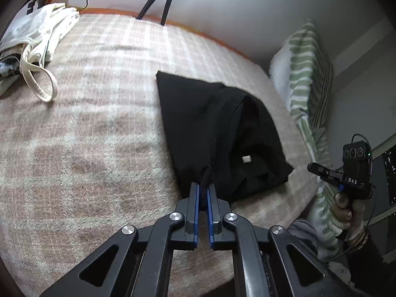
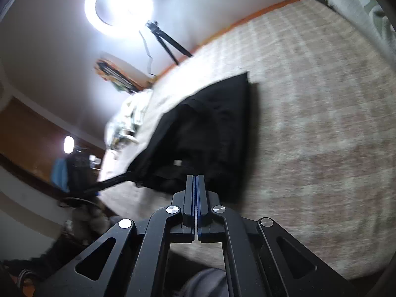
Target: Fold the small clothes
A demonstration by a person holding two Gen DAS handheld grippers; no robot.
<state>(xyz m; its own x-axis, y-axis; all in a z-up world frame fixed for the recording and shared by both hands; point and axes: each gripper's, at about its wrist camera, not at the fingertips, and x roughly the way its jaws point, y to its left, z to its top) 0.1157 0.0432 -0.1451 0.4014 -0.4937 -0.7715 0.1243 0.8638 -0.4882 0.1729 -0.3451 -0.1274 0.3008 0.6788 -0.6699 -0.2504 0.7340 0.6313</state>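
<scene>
A black garment (image 1: 217, 128) lies partly folded on the pink checked bed cover (image 1: 99, 136), with a small white label showing inside. My left gripper (image 1: 203, 185) is shut on the garment's near edge and lifts it a little. In the left wrist view the right gripper (image 1: 314, 167) is off to the right of the garment, over the bed's edge, apart from the cloth. In the right wrist view the right gripper (image 2: 195, 177) has its fingers pressed together with nothing between them, just in front of the black garment (image 2: 210, 128).
A pile of cream and white clothes (image 1: 37, 37) lies at the bed's far left. A green striped pillow (image 1: 307, 74) stands at the right. A tripod (image 1: 160, 0) with a ring light (image 2: 118, 2) stands behind the bed. The bed cover (image 2: 309, 123) stretches right.
</scene>
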